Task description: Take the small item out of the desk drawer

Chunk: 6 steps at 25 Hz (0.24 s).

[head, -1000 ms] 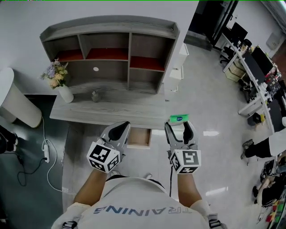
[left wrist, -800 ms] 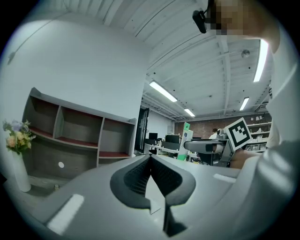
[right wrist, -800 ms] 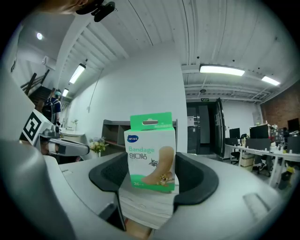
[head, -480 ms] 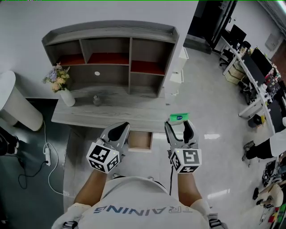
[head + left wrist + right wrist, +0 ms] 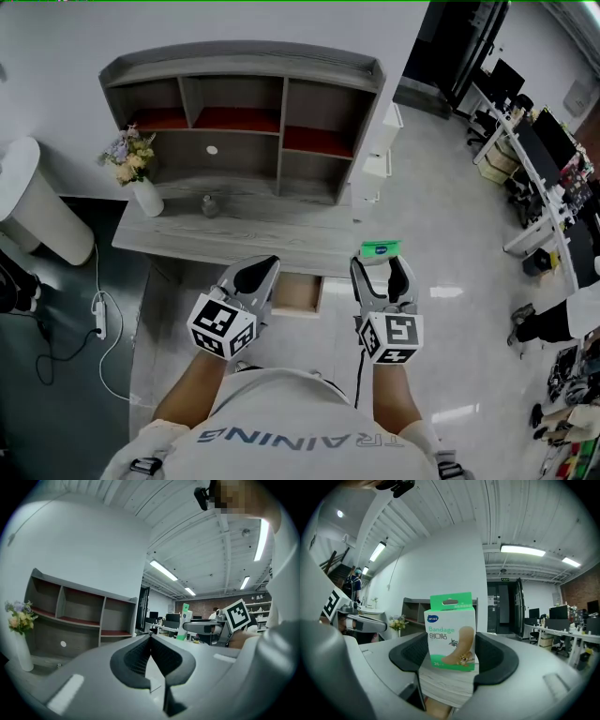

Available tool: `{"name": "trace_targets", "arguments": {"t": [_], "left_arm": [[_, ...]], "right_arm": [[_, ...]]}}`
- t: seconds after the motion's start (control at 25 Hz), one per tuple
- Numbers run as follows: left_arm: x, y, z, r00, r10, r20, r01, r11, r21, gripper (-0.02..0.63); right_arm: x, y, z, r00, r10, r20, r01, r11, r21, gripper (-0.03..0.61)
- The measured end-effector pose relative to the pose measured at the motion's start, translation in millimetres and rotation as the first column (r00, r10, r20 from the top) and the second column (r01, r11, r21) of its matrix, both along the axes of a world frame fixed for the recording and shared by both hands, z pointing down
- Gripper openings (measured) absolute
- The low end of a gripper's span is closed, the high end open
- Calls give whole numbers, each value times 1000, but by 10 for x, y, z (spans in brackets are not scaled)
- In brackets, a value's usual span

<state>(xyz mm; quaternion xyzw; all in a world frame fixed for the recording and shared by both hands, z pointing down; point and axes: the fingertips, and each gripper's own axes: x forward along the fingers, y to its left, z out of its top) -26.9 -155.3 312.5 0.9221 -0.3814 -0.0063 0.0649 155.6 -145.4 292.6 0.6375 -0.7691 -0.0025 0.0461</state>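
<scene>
"What's here, counted?"

"One table (image 5: 234,234) carrying one shelf unit (image 5: 244,103). One drawer (image 5: 298,292) is open under the front edge, and one vase of flowers (image 5: 141,183) stands at the left."

"And the grippers?"

"Two. The left gripper (image 5: 262,267) has its jaws closed and empty. The right gripper (image 5: 382,265) has its jaws clamped on one bandage box (image 5: 379,248), upright, out of the drawer, by the table's front edge."
</scene>
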Motion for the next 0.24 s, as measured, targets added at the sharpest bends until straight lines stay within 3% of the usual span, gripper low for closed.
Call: {"name": "trace_targets", "arguments": {"t": [0.24], "left_arm": [[16, 43, -15, 1000, -5, 1, 5, 1000, 7, 2]], "right_arm": [[-13, 40, 59, 1000, -13, -2, 13, 1000, -9, 330]]}}
